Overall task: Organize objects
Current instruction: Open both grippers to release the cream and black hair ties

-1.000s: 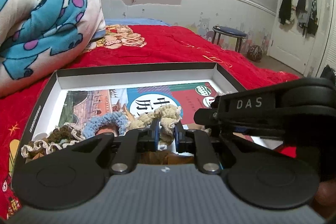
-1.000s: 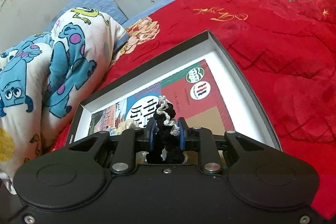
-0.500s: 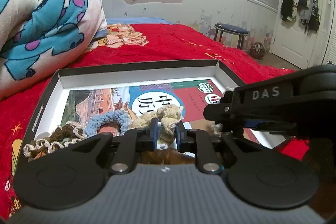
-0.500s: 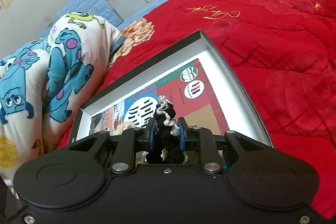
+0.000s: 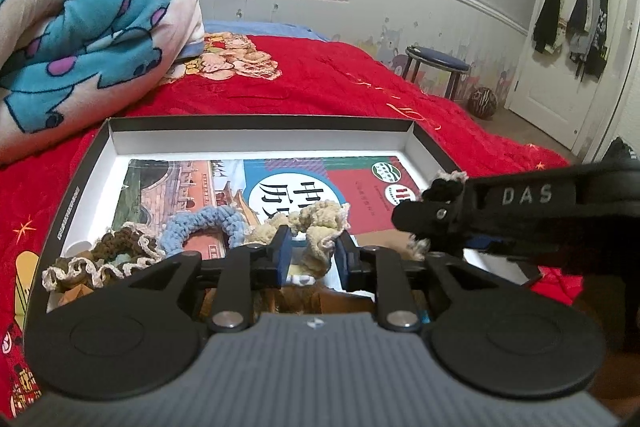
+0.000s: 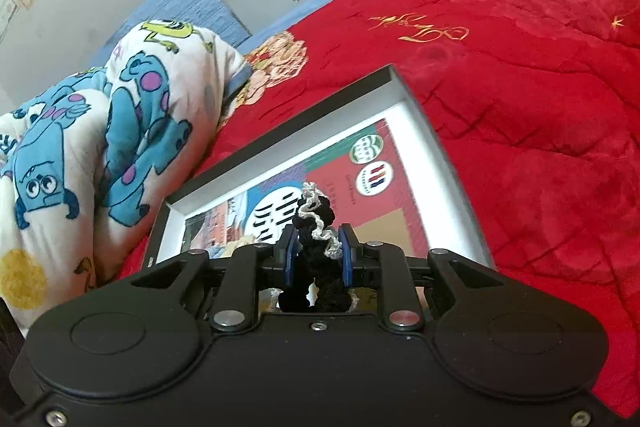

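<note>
1. I am holding the right tongs [image 6: 316,259] clamped on a black scrunchie [image 6: 316,227] with a pale frilled edge; its long axis is running forward along the fingers, and it is hanging above the right half of the box [image 6: 444,151].
2. I am keeping the left tongs [image 5: 310,253] part open around a cream scrunchie [image 5: 316,227] lying in the box [image 5: 256,139]; whether the pads are actually gripping it I cannot tell.
3. I am seeing a blue scrunchie [image 5: 208,223] and a brown scrunchie [image 5: 116,251] lined up to the left of the cream one; the free spot looks to be to its right, straight below the right tongs [image 5: 424,217], so I judge that arm nearer.
4. I am reading "DAS" on the right tool's side; the booklet [image 5: 372,203] under the scrunchies is carrying large Chinese characters and two round logos too small to read.
</note>
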Action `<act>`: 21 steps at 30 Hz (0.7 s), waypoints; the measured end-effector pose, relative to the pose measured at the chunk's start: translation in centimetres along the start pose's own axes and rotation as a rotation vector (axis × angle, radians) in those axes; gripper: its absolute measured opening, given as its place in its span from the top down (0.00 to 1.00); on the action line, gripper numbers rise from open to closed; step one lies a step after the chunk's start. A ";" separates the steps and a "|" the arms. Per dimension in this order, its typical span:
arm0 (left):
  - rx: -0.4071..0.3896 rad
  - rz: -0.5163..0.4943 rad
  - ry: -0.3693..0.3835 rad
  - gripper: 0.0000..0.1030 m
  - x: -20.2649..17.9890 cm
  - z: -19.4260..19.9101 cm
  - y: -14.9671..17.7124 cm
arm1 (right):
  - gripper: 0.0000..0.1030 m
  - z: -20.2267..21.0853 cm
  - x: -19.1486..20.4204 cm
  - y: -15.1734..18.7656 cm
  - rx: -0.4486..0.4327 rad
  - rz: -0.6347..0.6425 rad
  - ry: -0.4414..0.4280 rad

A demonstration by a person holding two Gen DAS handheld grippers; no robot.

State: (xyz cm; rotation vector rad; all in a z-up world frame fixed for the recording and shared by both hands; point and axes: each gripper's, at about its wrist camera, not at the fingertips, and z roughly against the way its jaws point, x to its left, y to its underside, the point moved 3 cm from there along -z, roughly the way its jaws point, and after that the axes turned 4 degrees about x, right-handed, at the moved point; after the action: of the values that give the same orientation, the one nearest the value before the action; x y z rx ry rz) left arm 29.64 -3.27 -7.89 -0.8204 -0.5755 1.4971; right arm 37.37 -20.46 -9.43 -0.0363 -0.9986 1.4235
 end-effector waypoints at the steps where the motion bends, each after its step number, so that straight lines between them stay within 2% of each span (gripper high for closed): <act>1: 0.000 0.008 0.005 0.57 0.1 0.0 -0.1 | 0.79 -0.1 0.2 0.1 0.001 0.008 0.002; 4: 0.000 0.021 0.013 0.51 0.4 0.0 -0.3 | 0.78 -0.5 0.4 0.2 0.012 0.015 0.002; 6: 0.002 0.024 0.010 0.41 0.5 0.0 -0.4 | 0.78 -0.7 0.5 0.3 0.013 0.019 0.002; 8: 0.005 0.024 0.010 0.37 0.5 0.0 -0.5 | 0.78 -0.8 0.4 0.3 0.011 0.016 0.002; 12: 0.003 0.014 -0.002 0.33 0.5 0.2 -0.8 | 0.65 -0.8 0.0 0.2 -0.002 -0.011 -0.002; 14: -0.003 0.016 0.000 0.31 0.5 0.6 -0.9 | 0.64 -0.6 -0.1 0.1 -0.007 -0.020 -0.018; 17: -0.012 0.018 0.006 0.29 0.8 1.3 -1.5 | 0.57 -0.2 0.2 0.1 -0.020 -0.029 -0.047; 21: -0.037 -0.019 -0.015 0.27 1.1 3.0 -2.6 | 0.52 0.6 0.2 0.0 -0.053 -0.064 -0.078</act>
State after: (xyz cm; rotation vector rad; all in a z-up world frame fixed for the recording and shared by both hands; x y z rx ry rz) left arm 28.99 -1.57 -4.25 -0.8311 -0.6220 1.4798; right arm 36.94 -20.60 -8.91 0.0120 -1.0922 1.3479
